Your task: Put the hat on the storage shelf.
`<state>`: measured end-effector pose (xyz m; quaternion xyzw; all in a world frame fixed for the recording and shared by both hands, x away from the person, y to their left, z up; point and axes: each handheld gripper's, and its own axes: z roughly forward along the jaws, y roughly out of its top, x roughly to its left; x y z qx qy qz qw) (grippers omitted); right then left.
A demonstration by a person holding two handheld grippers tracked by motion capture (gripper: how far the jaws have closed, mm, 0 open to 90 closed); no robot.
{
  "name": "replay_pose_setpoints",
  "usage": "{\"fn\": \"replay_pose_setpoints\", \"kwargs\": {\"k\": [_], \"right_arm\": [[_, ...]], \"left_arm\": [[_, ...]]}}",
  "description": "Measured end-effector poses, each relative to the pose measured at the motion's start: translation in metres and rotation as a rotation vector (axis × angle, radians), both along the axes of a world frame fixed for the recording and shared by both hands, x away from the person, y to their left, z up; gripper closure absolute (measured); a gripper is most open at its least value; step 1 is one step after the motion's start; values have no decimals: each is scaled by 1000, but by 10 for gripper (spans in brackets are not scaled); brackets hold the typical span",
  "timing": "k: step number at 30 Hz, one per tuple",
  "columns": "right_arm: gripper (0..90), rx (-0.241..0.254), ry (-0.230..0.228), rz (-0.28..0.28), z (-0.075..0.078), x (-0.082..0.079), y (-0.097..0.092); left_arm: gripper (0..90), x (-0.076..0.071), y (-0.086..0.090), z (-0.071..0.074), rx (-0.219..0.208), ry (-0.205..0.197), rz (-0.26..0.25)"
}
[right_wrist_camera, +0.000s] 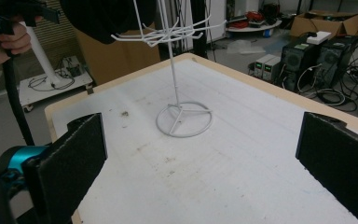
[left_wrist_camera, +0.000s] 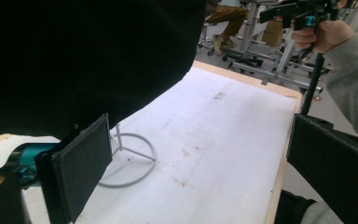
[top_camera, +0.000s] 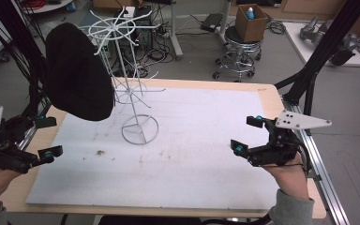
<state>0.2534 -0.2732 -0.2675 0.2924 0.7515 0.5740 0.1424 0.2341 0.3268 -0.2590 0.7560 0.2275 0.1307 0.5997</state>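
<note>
Black cloth, a hat [top_camera: 77, 72], hangs on the white wire rack [top_camera: 133, 89] at the back left of the desk [top_camera: 267, 96]. Left gripper [top_camera: 47, 138] sits low by the desk's left edge, jaws wide open, holding nothing. Right gripper [top_camera: 247, 136] hovers at the right side, jaws wide open too. No writing can be read.

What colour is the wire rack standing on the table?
White; the wire rack shows best in the right gripper view.

Grey floor [top_camera: 187, 65], stool [top_camera: 240, 51], cables.
</note>
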Motion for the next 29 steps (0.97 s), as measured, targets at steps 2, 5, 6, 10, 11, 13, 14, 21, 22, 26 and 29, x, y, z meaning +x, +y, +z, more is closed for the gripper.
{"fn": "replay_pose_setpoints", "kwargs": {"k": [2, 5, 6, 10, 11, 13, 14, 21, 22, 26, 29], "right_arm": [[8, 0, -1, -9, 0, 0, 0], [8, -1, -4, -18, 1, -3, 0], [8, -2, -4, -19, 1, -3, 0], [8, -5, 0, -24, 0, -6, 0], [8, -6, -1, -25, 0, -6, 0], [8, -8, 3, -28, -1, -6, 0], [8, -8, 5, -27, -1, -6, 1], [8, -7, 3, -38, -1, -7, 0], [8, -6, -1, -38, -1, -7, -1], [8, -1, -2, -43, -1, -7, -1], [8, -2, -5, -43, 0, -7, 0]], "left_arm": [[70, 1, -1, -1, 2, 3, -4], [69, 2, -3, -1, 11, 0, -1], [69, 3, -4, -1, 8, 0, -1], [69, 4, -5, -1, 2, -3, -5], [68, 4, -5, -1, 2, -3, -5], [69, 5, -6, -1, 6, -1, -10], [69, 5, -7, -1, 4, -1, -10], [69, 4, -6, -2, 4, 0, -2], [68, 3, -5, -1, 5, 1, -1], [68, 2, -4, -2, 4, 1, 2], [68, 1, -4, -2, 5, 0, 5]]}}
